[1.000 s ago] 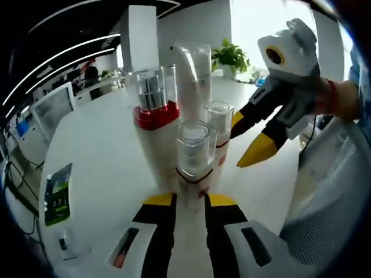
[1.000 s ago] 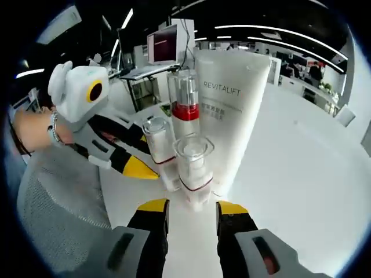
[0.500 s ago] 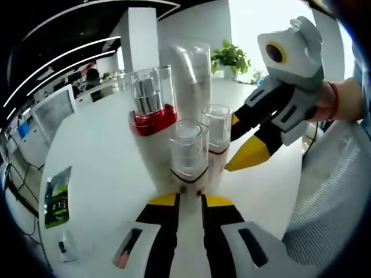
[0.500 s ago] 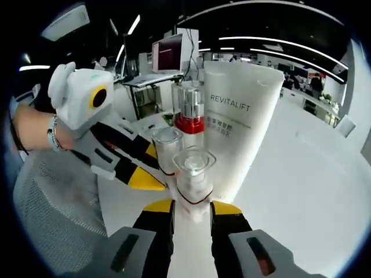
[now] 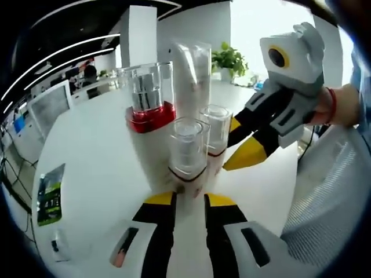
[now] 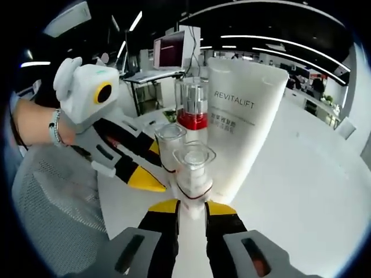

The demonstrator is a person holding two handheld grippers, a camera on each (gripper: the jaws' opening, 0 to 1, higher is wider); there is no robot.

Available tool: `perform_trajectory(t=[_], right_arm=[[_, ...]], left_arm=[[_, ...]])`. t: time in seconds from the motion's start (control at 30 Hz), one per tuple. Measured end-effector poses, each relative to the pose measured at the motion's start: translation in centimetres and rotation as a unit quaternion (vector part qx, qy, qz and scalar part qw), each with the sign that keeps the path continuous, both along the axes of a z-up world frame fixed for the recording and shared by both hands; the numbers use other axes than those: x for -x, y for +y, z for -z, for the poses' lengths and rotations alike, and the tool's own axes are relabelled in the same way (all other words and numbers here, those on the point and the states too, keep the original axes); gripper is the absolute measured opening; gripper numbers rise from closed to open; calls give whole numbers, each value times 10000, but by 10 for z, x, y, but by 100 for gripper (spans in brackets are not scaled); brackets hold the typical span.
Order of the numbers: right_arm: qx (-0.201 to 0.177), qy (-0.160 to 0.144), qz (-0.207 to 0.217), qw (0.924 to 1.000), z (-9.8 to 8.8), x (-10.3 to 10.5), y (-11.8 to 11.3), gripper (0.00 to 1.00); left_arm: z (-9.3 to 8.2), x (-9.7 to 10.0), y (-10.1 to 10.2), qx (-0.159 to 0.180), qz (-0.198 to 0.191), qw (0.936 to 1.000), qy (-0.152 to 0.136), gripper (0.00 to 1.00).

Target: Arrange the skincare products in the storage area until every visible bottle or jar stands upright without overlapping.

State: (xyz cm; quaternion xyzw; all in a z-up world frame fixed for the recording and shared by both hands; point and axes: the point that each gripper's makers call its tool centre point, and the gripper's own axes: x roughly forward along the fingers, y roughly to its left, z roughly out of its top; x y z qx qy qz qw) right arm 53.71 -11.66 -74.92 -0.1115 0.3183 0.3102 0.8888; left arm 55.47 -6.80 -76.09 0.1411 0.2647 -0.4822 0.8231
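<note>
Several skincare items stand upright in a tight cluster on the white table (image 5: 93,150). A tall pump bottle with a red band (image 5: 148,110) (image 6: 191,107) stands beside a big white REVITALIFT tube (image 6: 246,127) (image 5: 194,69). Two small bottles with clear caps stand in front. My left gripper (image 5: 189,198) is shut on the base of the nearer small bottle (image 5: 188,150), which stands further back (image 6: 168,142) in the right gripper view. My right gripper (image 6: 192,205) is shut on the other small bottle (image 6: 194,168) (image 5: 215,130). Each gripper reaches into the other's view (image 5: 240,142) (image 6: 148,168).
Grey knit fabric (image 5: 324,202) (image 6: 52,202) lies close behind each gripper. A hand with a wrist band (image 6: 55,127) holds the left gripper. A green card (image 5: 49,197) lies at the table's left. A potted plant (image 5: 232,58) and a monitor (image 6: 171,46) stand far off.
My right gripper's jaws have drawn in from wide apart until they touch the small bottle's base. Both views have shifted slightly. The bottles stand as before.
</note>
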Motion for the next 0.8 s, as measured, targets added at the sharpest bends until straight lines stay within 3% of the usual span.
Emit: perform_trajectory(t=[0.3,0.33,0.47,0.53,0.57,0.67,0.73,0.8], right_arm=[[28,17,-60,10000,0,1,1,12],[62,64,-97,9999,2,3,1,13],[333,554,-255,9976,18,18,-3,17],[376,708,-346,9962,24,25,-2,21],[431,870,-428,9944,28,32,-1,22],[458,957,-625,9924,31,40,6,21],[397,934,-820,9915,30,45,16,21],[333,949,-959,9903,31,49,25,21]], left_arm=[[5,3,1,-31,43,9998,216,22],[10,8,4,-141,89,9990,406,23],[13,6,13,-364,53,9983,462,24],[13,6,22,-456,-85,9967,668,25],[10,2,27,-438,-212,9963,703,25],[0,-14,43,-216,-740,9948,663,26],[-8,-25,58,43,-1232,9893,784,26],[-16,-40,76,324,-1812,9795,819,27]])
